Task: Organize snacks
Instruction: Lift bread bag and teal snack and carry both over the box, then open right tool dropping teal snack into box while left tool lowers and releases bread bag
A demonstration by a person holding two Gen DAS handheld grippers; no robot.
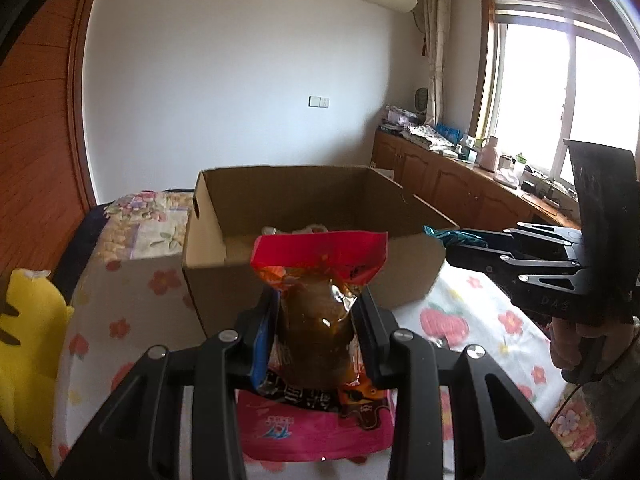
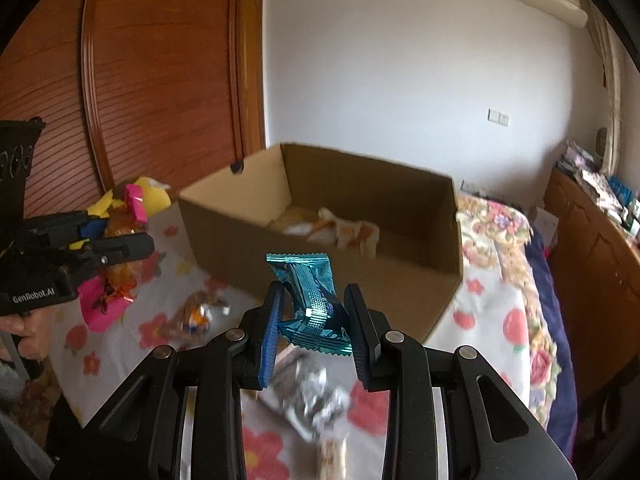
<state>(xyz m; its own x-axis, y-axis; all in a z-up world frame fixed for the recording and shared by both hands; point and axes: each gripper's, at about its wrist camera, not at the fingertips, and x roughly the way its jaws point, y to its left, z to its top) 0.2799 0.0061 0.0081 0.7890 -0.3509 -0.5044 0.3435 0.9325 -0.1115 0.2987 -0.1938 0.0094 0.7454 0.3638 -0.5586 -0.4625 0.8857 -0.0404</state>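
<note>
An open cardboard box (image 1: 304, 280) (image 2: 420, 276) stands on the flowered cloth ahead of both grippers, with a few pale snack packets (image 2: 352, 232) on its floor. My left gripper (image 1: 318, 332) is shut on a red-topped clear packet of brown food (image 1: 320, 300), held upright just short of the box's near wall. My right gripper (image 2: 314, 320) is shut on a crumpled teal foil packet (image 2: 310, 300), also in front of the box. Each gripper shows at the side of the other's view, the right one (image 1: 460, 244) and the left one (image 2: 128, 246).
Loose snacks lie on the cloth: a pink packet (image 1: 316, 432), a silver foil one (image 2: 312, 400), an orange-and-clear one (image 2: 200, 314). A yellow plush (image 1: 28, 344) lies at the left edge. A wooden wardrobe (image 2: 152, 80) stands behind, a low cabinet (image 1: 460, 176) along the window wall.
</note>
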